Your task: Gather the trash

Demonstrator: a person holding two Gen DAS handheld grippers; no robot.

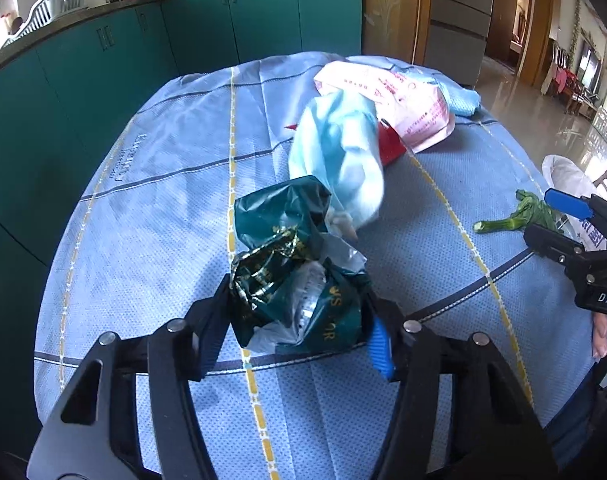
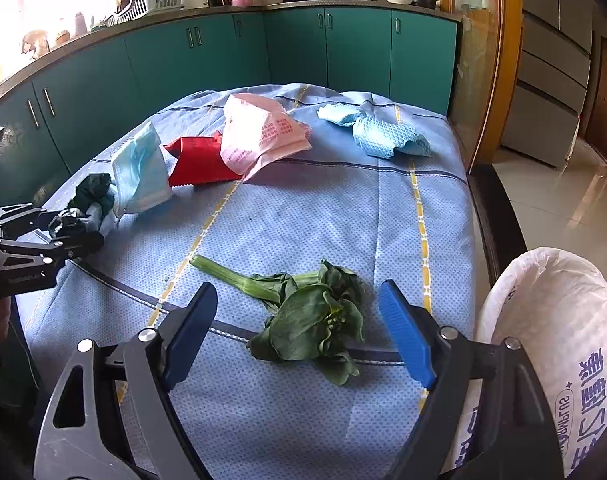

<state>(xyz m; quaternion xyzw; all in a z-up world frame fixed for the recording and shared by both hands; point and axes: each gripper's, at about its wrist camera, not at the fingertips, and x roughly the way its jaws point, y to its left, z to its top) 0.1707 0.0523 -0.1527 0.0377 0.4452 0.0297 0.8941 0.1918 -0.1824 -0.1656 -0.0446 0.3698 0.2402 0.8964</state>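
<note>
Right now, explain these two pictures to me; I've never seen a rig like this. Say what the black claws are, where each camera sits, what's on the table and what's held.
There is no robot. A person holds a two-finger tool in each hand, with a camera on each looking along its fingers.

The left camera shows the left gripper with its fingers pressing on a crumpled dark green bag.

The right camera shows the right gripper open around a leafy green vegetable, not gripping it.

On the blue tablecloth also lie a light blue face mask, a red packet, a pink bag and a blue cloth. A white-lined bin stands at the right.
</note>
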